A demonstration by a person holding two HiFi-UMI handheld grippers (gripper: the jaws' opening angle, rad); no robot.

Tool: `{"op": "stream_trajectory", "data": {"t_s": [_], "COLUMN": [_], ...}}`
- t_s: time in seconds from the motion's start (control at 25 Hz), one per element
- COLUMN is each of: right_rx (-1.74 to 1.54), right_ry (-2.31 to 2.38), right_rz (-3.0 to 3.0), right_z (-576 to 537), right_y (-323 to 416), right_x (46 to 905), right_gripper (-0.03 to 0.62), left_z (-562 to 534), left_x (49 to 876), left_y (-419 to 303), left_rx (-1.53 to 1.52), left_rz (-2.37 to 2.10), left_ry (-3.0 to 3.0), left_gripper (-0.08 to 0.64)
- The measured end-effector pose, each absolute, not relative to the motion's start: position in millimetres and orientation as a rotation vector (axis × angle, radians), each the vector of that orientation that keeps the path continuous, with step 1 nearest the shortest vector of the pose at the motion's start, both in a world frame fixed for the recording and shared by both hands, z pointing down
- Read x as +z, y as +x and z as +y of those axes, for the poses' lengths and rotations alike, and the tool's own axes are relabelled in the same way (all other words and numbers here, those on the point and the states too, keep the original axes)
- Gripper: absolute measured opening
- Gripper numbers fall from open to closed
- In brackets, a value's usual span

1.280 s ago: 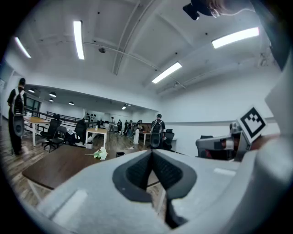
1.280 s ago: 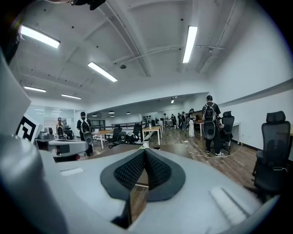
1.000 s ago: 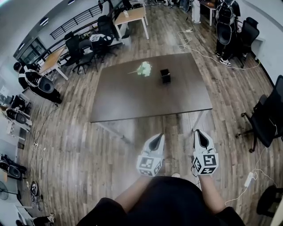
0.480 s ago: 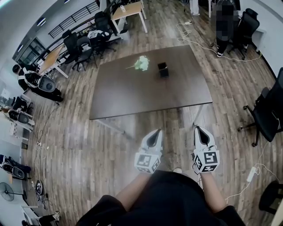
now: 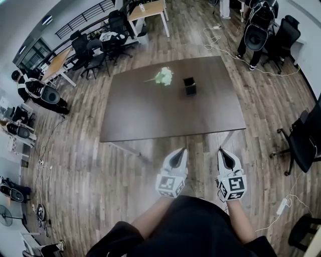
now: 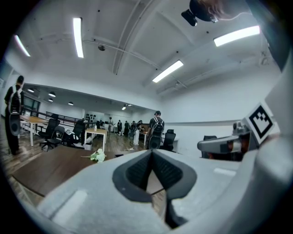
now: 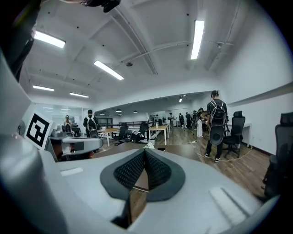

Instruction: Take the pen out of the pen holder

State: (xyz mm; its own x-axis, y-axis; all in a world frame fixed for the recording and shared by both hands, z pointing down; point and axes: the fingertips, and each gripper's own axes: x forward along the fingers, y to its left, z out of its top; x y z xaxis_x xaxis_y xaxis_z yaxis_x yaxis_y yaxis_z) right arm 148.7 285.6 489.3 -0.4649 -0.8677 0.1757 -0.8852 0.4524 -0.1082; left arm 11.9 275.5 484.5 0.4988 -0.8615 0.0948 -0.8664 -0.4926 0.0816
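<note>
A small black pen holder (image 5: 189, 86) stands on the far part of the dark brown table (image 5: 170, 113). Whether a pen is inside is too small to tell. My left gripper (image 5: 178, 155) and right gripper (image 5: 223, 154) hang side by side over the wooden floor, short of the table's near edge and well apart from the holder. Both are shut, their black pads meeting at the tips with nothing between. In the left gripper view the left gripper (image 6: 151, 153) points toward the table (image 6: 50, 165); the right gripper (image 7: 144, 153) points the same way.
A white-green flower bunch (image 5: 163, 77) lies on the table left of the holder. Office chairs (image 5: 301, 138) stand at the right, cables (image 5: 220, 47) run on the floor beyond the table, and a person with a backpack (image 7: 215, 123) stands at far right. Desks (image 5: 148, 15) sit behind.
The view has shifted slightly; the table and holder sit a little lower and nearer in the frame than half a second ago. Both grippers stay shut, side by side, over the floor.
</note>
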Motion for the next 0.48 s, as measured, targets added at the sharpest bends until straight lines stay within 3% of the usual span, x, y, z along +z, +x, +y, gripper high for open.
{"op": "stream_trajectory", "data": {"t_s": [0.48], "right_rx": [0.436], "right_ry": [1.667], "right_rz": [-2.554], "right_z": [109.5], "right_y": [84.6], "right_x": [461.9], "right_gripper": [0.002], "left_z": [109.9], "left_x": [458.8], "left_y": [-54.0], "left_rx": [0.059], "left_rz": [-1.400], "left_ry": [2.669], "left_gripper": [0.003]}}
